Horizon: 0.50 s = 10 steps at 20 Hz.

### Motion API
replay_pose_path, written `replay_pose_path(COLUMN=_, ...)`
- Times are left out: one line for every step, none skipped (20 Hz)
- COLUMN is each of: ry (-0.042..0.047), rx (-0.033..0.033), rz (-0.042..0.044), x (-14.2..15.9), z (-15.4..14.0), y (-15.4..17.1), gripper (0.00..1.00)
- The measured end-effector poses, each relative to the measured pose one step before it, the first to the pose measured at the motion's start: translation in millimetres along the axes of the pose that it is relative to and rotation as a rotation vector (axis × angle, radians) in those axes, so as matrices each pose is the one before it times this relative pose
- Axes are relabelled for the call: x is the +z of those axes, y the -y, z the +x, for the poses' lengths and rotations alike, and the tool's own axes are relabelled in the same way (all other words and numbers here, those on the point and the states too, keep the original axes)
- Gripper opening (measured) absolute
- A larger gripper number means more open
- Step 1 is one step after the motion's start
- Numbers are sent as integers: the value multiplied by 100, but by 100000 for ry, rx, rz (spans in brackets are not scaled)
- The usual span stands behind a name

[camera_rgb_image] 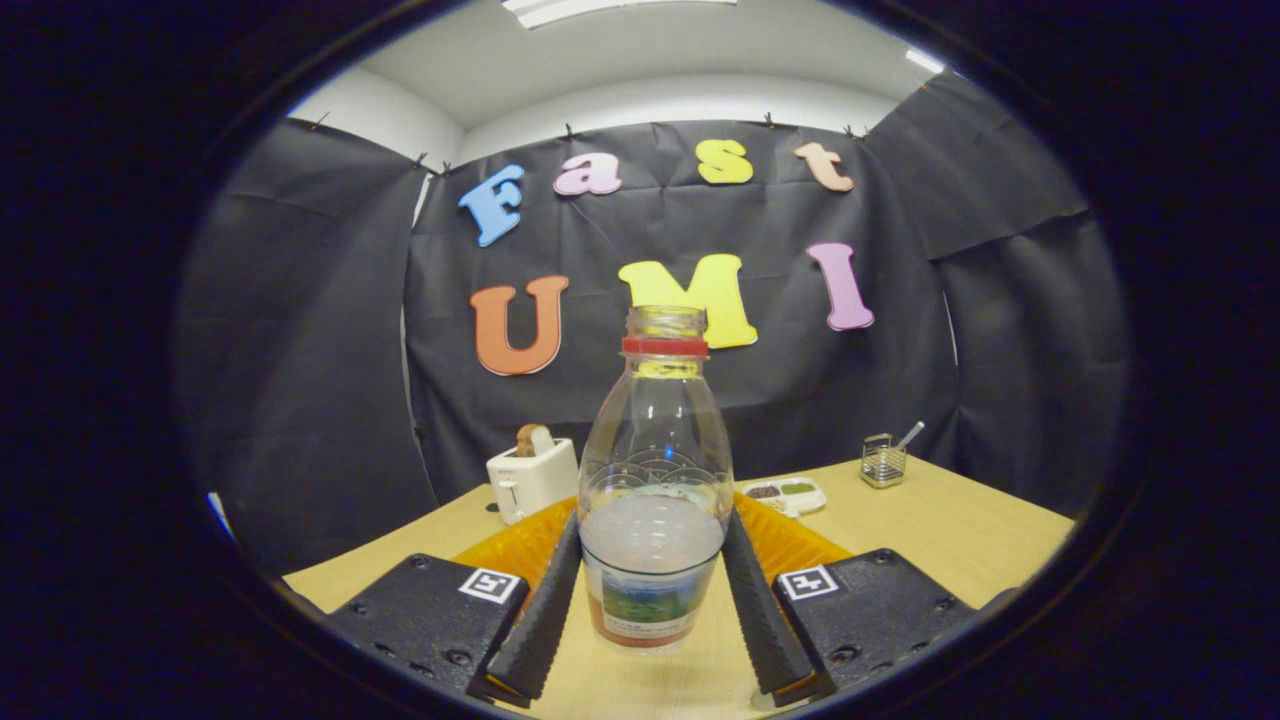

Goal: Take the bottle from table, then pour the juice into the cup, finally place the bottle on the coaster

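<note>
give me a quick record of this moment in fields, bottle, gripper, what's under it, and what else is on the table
bottle: clear plastic bottle, upright, uncapped, red neck ring, pale juice in its lower part
gripper: gripper with both fingers against the bottle's sides, apparently clamped
fingers: one finger on each side of the bottle's lower body
under bottle: orange ridged coaster shows just behind it; contact unclear
table: light wooden table
beyond: white toaster holding bread, small white tray, wire holder
cup: not located
</note>
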State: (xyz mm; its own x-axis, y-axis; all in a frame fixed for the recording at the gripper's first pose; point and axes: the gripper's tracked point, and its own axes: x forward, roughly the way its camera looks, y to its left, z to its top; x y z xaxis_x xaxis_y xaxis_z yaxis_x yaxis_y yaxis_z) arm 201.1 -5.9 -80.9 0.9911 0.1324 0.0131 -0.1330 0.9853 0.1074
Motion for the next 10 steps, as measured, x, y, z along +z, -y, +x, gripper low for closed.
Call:
replay_pose_path(ry=-755, rx=66, rz=-941, x=-607, z=712, y=-355, gripper=79)
replay_pose_path(ry=-962, rx=182, rz=-576, x=-857, z=657, y=-269, gripper=80)
replay_pose_path(ry=-635, rx=608, rz=-547, x=-833, z=591, y=-389, gripper=80)
replay_pose_path(ry=-1005, rx=572, rz=-608, x=-909, z=677, y=-233, gripper=80)
replay_pose_path(ry=-1745, rx=-226, rz=-494, x=-1032, z=570, y=-97, gripper=80)
replay_pose_path(ry=-1210, rx=188, rz=-378, x=-1060, z=446, y=202, gripper=80)
replay_pose_path(ry=-1136, rx=153, rz=-378, x=-756, z=633, y=-212, gripper=80)
replay_pose_path(ry=-737, rx=-150, rz=-31, x=-775, z=559, y=-98, gripper=80)
replay_pose_path(ry=-389, rx=-135, rz=-315, x=-594, z=474, y=-137, gripper=80)
replay_pose_path(ry=-281, rx=-386, rz=-9, x=-435, z=297, y=-95, gripper=80)
